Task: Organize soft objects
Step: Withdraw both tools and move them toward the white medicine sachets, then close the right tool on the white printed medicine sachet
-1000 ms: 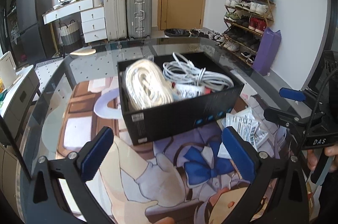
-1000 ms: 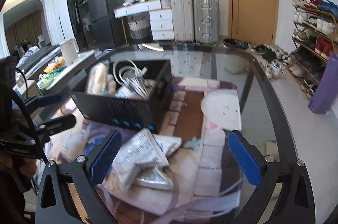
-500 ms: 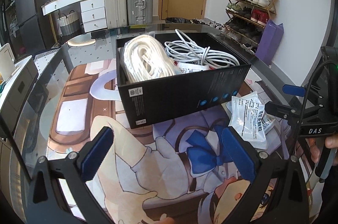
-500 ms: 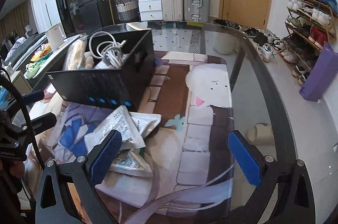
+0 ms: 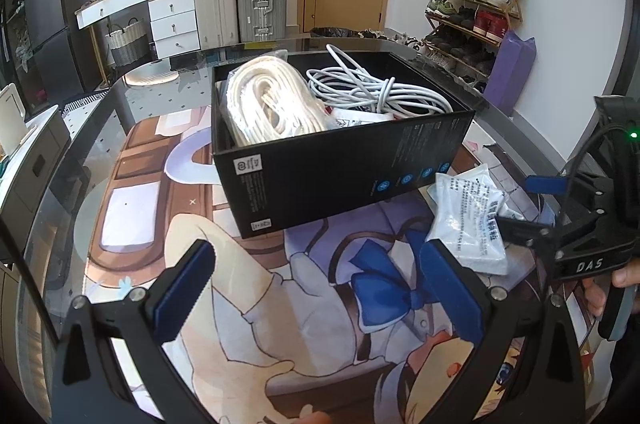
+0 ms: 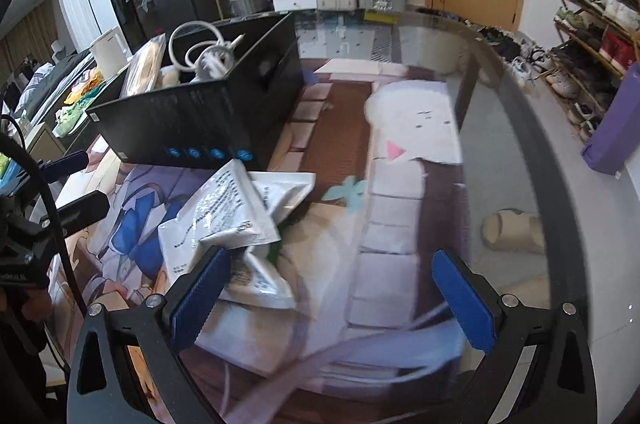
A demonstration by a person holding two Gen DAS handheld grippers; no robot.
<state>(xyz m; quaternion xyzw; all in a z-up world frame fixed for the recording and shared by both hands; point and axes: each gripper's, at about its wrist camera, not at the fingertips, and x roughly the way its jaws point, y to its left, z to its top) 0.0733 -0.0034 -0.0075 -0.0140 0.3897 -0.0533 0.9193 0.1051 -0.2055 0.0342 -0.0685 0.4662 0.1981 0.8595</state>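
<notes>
A black open box stands on the printed mat and holds a bagged coil of white rope and a bundle of white cable. It also shows in the right wrist view. Several white soft packets lie on the mat just right of the box; they show in the left wrist view too. My left gripper is open and empty in front of the box. My right gripper is open and empty, its left pad close over the packets.
The glass table's curved edge runs along the right. Suitcases, a white drawer unit, a door and a shoe rack stand beyond the table. A side cabinet is at the left.
Both grippers have moved forward and lower. The box and packets now look closer, and my right gripper's left pad has come over the packets. Both stay open.
</notes>
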